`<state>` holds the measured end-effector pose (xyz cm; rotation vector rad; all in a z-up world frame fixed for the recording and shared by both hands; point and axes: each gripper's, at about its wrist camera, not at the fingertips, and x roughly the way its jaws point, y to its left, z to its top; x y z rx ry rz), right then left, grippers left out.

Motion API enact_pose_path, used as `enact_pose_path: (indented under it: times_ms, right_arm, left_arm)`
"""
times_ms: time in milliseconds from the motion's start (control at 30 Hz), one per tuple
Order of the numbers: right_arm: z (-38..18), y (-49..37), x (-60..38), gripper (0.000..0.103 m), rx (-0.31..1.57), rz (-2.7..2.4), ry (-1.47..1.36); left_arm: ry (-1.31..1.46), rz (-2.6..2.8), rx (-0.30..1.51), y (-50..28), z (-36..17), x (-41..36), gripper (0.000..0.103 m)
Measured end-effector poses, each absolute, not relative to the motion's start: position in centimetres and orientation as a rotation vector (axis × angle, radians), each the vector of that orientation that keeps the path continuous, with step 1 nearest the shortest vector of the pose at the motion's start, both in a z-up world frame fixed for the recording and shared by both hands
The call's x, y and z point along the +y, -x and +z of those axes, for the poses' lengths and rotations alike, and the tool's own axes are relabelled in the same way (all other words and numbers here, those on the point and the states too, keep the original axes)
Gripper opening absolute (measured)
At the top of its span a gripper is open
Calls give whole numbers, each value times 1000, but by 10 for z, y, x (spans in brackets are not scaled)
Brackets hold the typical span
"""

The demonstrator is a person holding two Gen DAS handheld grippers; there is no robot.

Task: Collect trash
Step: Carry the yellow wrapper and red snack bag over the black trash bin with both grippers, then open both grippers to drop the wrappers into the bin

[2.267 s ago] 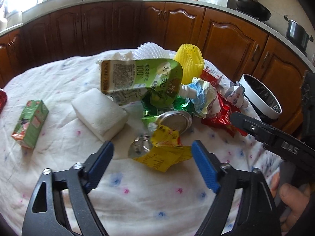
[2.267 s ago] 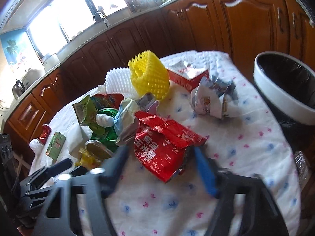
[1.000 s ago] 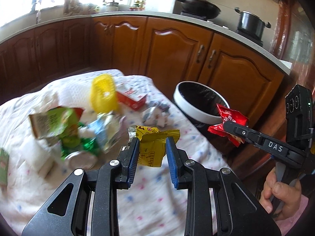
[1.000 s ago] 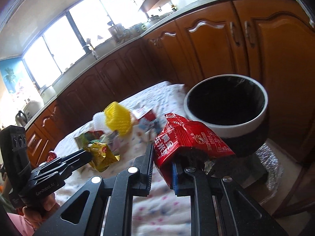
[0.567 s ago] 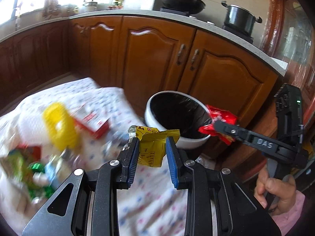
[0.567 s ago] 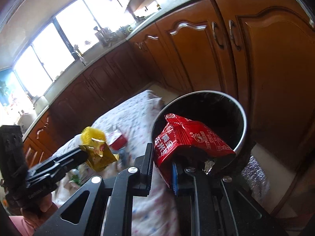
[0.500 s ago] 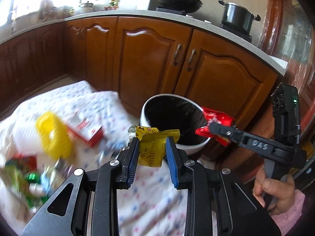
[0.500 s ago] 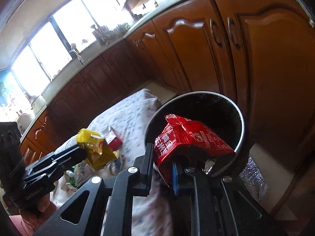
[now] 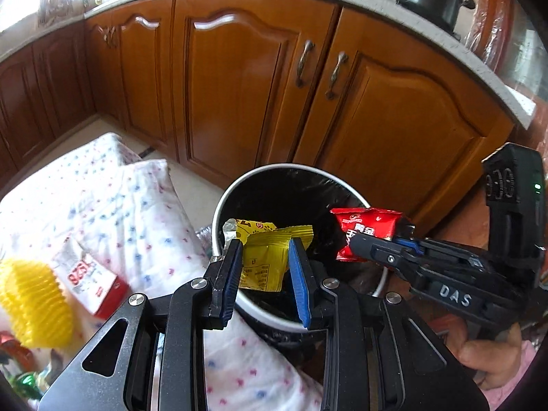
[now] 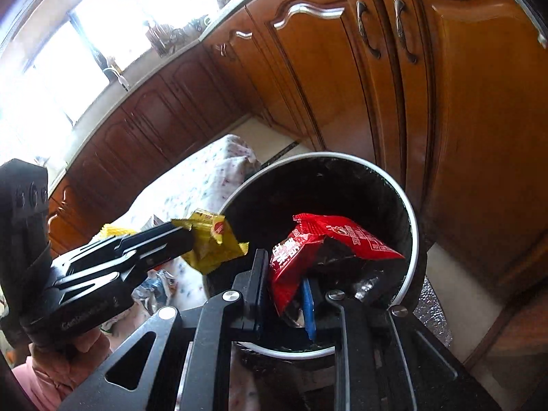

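Honey-brown wooden kitchen cabinets [image 9: 246, 78] with arched panel doors and curved metal handles fill the background from nine o'clock round to three o'clock in both wrist views. A white tablecloth dotted with small red and blue flowers [image 9: 113, 205] covers a table at about eight o'clock in the left wrist view.

Just beside the table stands a round white waste bin lined with a black plastic bag [image 9: 219, 212], its mouth open at the centre of both views.

The left gripper [image 9: 265, 270], black with blue pads, is closed narrowly on a crumpled yellow foil snack wrapper with small black print [image 9: 263, 257]. The wrapper is held above the bin's near rim, at about seven o'clock of the opening.

The right gripper [image 10: 284, 291] has a shiny red snack packet with white lettering [image 10: 328, 239] between its pads. Its jaws are opening; the near pad is against the packet and the far blue pad stands slightly off it. The packet is creased, dark inside, and hangs over the bin's mouth.

On the cloth at nine o'clock lie a yellow foam fruit net [image 9: 30, 298] and a small red and white carton [image 9: 89, 281], both blurred.
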<state>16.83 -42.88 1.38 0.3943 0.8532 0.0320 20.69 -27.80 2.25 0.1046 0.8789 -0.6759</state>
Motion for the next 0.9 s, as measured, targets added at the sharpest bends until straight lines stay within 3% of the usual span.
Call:
enact_pose_path:
  times_ms: [100,167,433,500,667,800,900]
  right_arm:
    - [10,-168,-433,28,869,27,-396]
    - [10,-165,-434,49,867,27,-404]
    - [16,-138,-439,53,829,9,-410]
    - [17,-127,-436,58,806,8,-420]
    - [19,-102,-420,86,724,-5,-446]
    - [18,-86,-399,94,674,-6,-463]
    - [17,-80,-381,94,654,-3,-461]
  left_arm:
    - [-109,-681,901,-211,18,-287,28]
    - [-113,-689,911,-215,15,-292,29]
    - [-107,-688,948,-222,9,-297,44]
    - [-98,-684,945,-220,11,-290,44]
    - [-53,-650,914,-205,18,-260,47]
    - [-21,-587,858,-182,21,-227,62]
    - [3,-558,848,-169,19,-204,63]
